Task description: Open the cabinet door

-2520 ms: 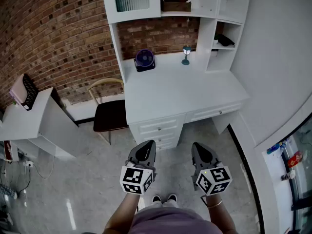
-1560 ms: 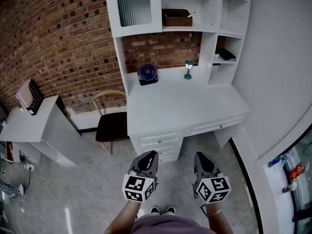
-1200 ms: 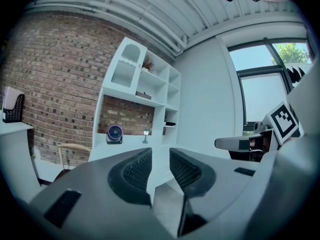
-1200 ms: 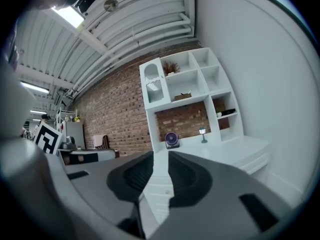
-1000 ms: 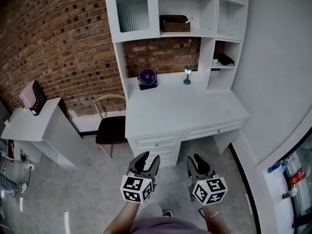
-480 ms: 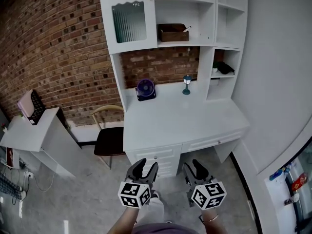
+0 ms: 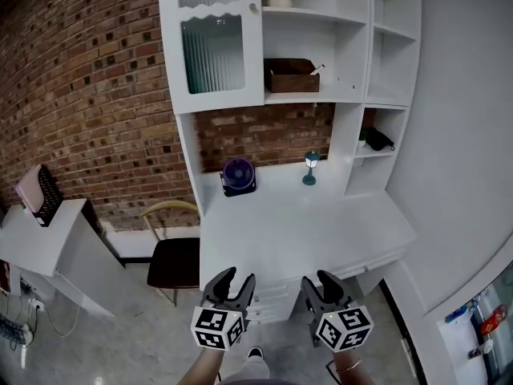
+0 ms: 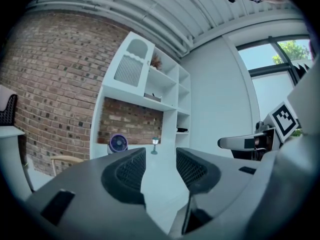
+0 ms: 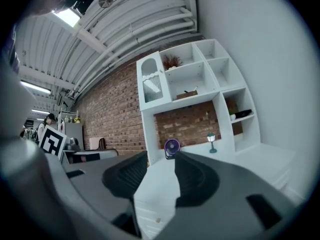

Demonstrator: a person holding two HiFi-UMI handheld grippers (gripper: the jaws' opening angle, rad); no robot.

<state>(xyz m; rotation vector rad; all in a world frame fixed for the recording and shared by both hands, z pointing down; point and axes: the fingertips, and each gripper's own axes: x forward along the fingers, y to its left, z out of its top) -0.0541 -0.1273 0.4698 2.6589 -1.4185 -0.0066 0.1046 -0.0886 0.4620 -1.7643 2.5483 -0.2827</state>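
The cabinet door [image 7: 212, 42] is a white frame with ribbed glass at the upper left of the desk hutch. It is closed, with a small knob [image 7: 254, 9] on its right edge. Both grippers hang low at the desk's front edge, far below the door. My left gripper [image 7: 235, 281] is open and holds nothing. My right gripper [image 7: 320, 283] is opening, with nothing between its jaws. In the left gripper view the door [image 8: 129, 69] stands beyond the spread jaws of the gripper [image 8: 160, 159]. The right gripper view shows the door [image 9: 152, 86] above its gripper [image 9: 161, 166].
On the white desk [image 7: 337, 231] stand a purple fan [image 7: 238, 175] and a small lamp [image 7: 311, 167]. A brown box [image 7: 292, 77] sits on the open shelf beside the door. A chair [image 7: 172, 259] and a white side table [image 7: 48, 243] are at the left.
Both grippers have come forward from the floor to the desk's front edge, and their jaws have spread wider. More of the upper hutch and the door shows.
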